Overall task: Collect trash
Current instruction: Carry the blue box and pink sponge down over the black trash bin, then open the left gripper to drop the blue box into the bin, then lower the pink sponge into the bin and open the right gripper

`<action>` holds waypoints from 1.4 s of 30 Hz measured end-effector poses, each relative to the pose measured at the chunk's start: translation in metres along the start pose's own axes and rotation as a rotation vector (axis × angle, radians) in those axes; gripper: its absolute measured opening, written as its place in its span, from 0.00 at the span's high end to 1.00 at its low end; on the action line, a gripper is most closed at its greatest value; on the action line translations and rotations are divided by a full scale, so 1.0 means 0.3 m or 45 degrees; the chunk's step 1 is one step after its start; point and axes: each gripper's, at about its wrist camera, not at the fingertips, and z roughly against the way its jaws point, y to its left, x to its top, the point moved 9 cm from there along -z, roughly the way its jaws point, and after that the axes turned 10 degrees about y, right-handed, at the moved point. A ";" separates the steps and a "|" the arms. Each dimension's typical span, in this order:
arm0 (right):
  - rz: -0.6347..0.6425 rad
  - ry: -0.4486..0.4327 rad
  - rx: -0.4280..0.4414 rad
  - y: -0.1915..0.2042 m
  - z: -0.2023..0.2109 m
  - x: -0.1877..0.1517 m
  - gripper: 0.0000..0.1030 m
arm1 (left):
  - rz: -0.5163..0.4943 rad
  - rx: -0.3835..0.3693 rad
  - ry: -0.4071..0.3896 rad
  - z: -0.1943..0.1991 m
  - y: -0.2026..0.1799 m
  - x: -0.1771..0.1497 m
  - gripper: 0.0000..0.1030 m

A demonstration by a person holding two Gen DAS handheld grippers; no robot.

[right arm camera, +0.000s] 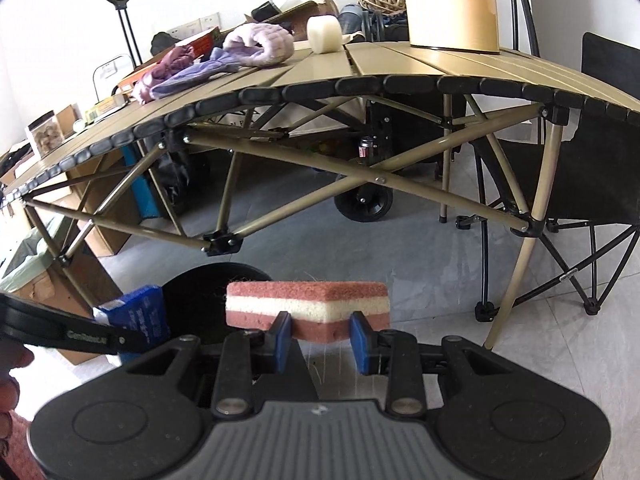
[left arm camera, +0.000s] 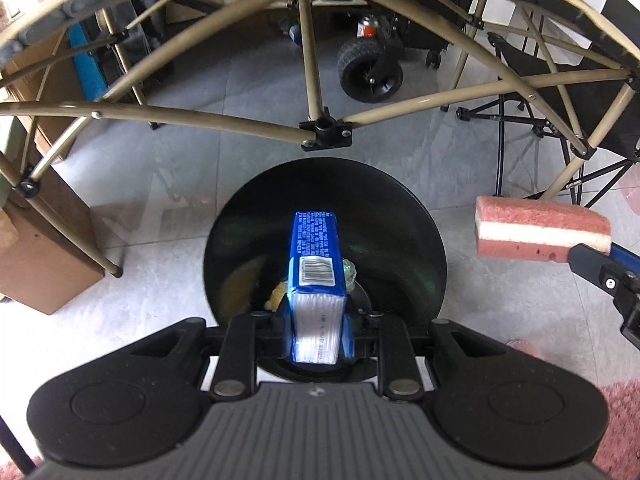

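My left gripper (left arm camera: 318, 320) is shut on a blue tissue pack (left arm camera: 316, 264) and holds it right over the mouth of a round black bin (left arm camera: 408, 248) on the floor. Some scraps lie in the bin's bottom. In the right wrist view my right gripper (right arm camera: 320, 338) is shut on a pink and white sponge (right arm camera: 307, 304), a little right of the bin (right arm camera: 192, 292). The same sponge (left arm camera: 540, 232) shows at the right edge of the left wrist view. The tissue pack (right arm camera: 138, 310) and left gripper arm appear at the lower left of the right wrist view.
A tan folding table (right arm camera: 400, 64) stands behind the bin, its crossed legs (left arm camera: 326, 132) just beyond it. Purple cloths (right arm camera: 224, 60), a white roll (right arm camera: 324, 34) and a tan cylinder (right arm camera: 456, 4) lie on top. Cardboard boxes (left arm camera: 44, 256) stand left, a folding chair (right arm camera: 592, 208) right, a cart wheel (left arm camera: 368, 68) behind.
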 end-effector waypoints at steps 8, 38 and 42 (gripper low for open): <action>-0.008 -0.006 -0.006 -0.013 -0.021 0.017 0.70 | 0.046 -0.032 0.106 -0.082 -0.017 0.040 0.78; -0.035 -0.006 -0.020 -0.029 -0.035 0.017 0.70 | 0.047 -0.008 0.144 -0.096 -0.047 0.050 0.00; -0.030 -0.007 -0.018 -0.024 -0.033 0.020 0.70 | 0.046 -0.007 0.146 -0.097 -0.043 0.046 0.00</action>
